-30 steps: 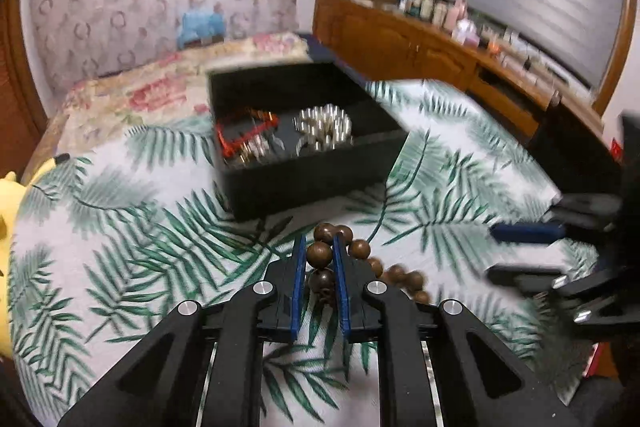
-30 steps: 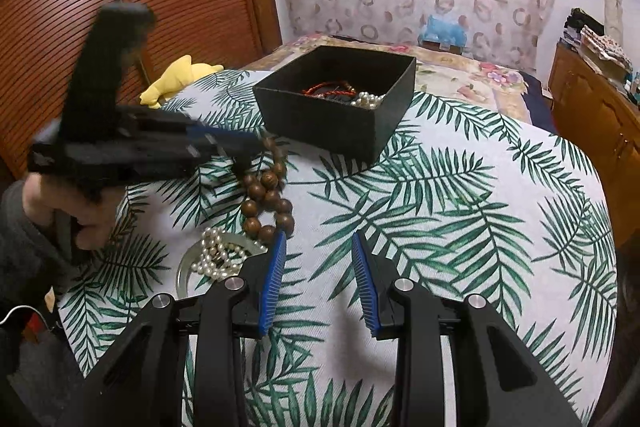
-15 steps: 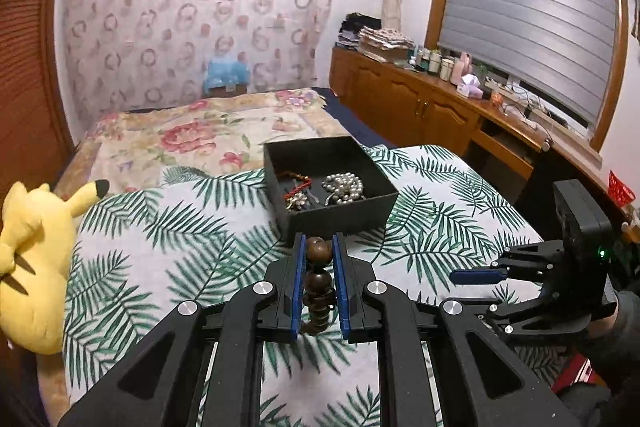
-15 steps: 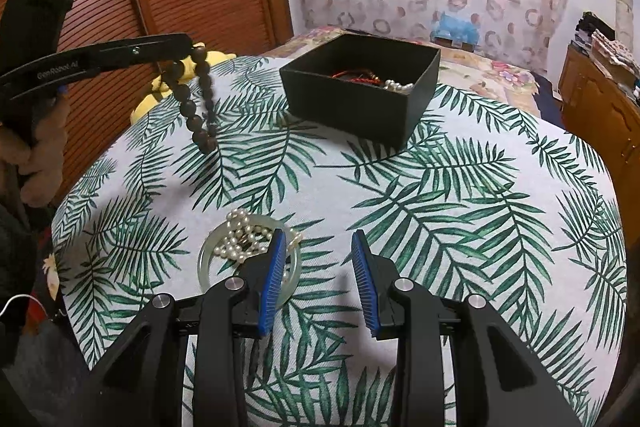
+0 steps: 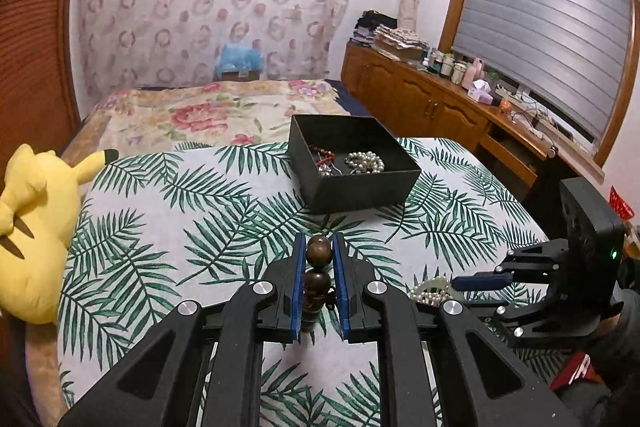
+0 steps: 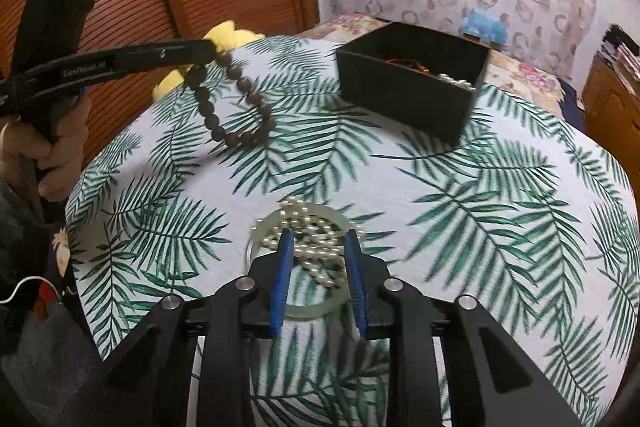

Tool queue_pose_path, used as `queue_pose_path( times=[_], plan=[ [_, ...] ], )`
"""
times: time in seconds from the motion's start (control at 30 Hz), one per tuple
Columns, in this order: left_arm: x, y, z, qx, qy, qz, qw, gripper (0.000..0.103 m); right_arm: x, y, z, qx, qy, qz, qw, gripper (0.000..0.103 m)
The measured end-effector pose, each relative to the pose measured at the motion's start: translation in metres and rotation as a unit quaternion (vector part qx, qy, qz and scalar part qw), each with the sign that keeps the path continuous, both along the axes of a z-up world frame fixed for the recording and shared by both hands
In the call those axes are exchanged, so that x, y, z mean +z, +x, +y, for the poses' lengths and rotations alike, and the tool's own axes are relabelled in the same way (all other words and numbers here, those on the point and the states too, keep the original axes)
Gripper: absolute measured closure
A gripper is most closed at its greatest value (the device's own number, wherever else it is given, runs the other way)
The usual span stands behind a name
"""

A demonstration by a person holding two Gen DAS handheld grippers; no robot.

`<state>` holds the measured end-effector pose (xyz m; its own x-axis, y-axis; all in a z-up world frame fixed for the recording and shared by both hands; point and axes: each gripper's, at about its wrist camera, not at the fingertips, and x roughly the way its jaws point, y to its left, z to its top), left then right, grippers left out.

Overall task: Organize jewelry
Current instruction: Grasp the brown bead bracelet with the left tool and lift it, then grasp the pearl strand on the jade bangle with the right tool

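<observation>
From the left wrist view, the left gripper is seen closed on a brown bead bracelet, two beads being pinched between the blue pads while the rest hangs below the fingers. The black box is taken as landmark: it lies straight ahead of this gripper, well apart, with pearls and red pieces already inside. The right gripper is seen nearer than the box and to its right, just beside a pearl heap.

From the right wrist view, the right gripper is seen open and empty, low over a pearl strand lying across a pale jade bangle, both on the near side of the black box and well apart from it. The bracelet is seen hanging as a loop from the left gripper, left of the box. The left gripper is judged nearer the box; a forward carry over its rim is called for.
</observation>
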<state>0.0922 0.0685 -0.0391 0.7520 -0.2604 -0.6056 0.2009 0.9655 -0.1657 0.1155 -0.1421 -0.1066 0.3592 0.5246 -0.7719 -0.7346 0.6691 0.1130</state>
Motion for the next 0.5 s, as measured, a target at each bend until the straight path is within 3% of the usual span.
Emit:
queue_pose_path(
  times=[0.43,0.5],
  plan=[
    [0.011,-0.009,0.005,0.002,-0.007,-0.015,0.9999,0.091,-0.008,0.003,0.026,0.02,-0.052,-0.014,0.998,0.075],
    [0.011,-0.01,0.005,0.002,-0.007,-0.015,0.9999,0.091,-0.007,0.004,0.022,0.02,-0.051,-0.015,0.998,0.081]
  ],
)
